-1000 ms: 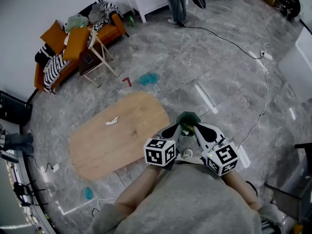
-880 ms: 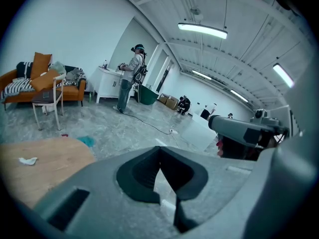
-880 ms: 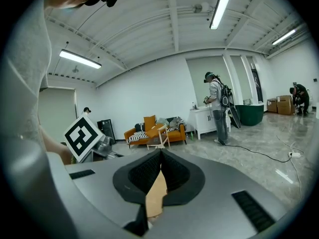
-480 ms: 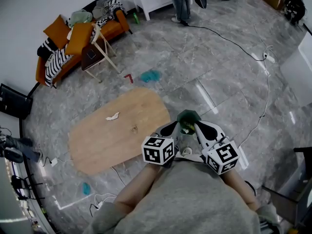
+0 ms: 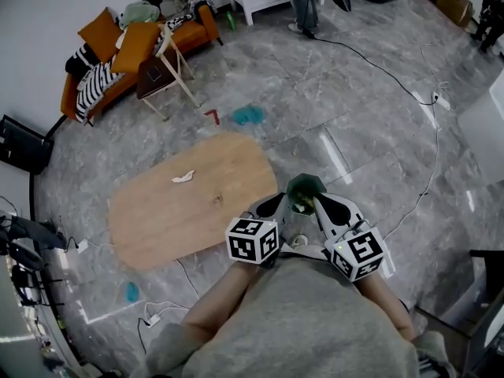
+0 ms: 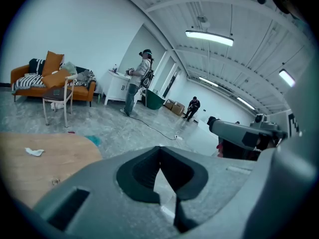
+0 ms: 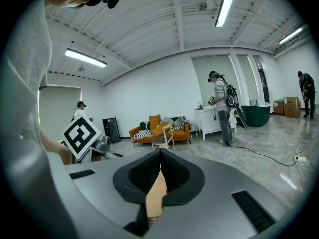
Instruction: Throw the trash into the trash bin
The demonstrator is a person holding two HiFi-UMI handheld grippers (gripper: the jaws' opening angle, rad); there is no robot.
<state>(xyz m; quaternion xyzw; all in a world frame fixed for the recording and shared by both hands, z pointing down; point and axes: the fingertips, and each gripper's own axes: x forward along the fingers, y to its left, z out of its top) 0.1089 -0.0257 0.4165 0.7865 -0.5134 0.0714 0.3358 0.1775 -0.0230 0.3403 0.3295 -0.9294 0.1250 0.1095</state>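
Note:
A white crumpled scrap (image 5: 183,177) lies on the oval wooden table (image 5: 150,227), also seen in the left gripper view as the scrap (image 6: 34,152). My left gripper (image 5: 277,205) and right gripper (image 5: 324,205) are held close to my body, tips angled toward each other just past the table's right end. Both are shut with nothing between the jaws, as the left gripper (image 6: 160,152) and right gripper (image 7: 160,154) show in their own views. A dark green thing (image 5: 305,187) shows between the tips; whether it is touched I cannot tell. A dark green tub (image 6: 154,99) stands far off.
A teal scrap (image 5: 249,115) and a red piece (image 5: 211,116) lie on the floor beyond the table, another teal bit (image 5: 131,291) near its left end. An orange sofa (image 5: 118,61), a folding chair (image 5: 169,69), cables (image 5: 378,61) and a standing person (image 5: 303,2) are farther away.
The view has drifted a little, so the table and sofa sit slightly higher and to the right. Both grippers keep the same pose in front of my body.

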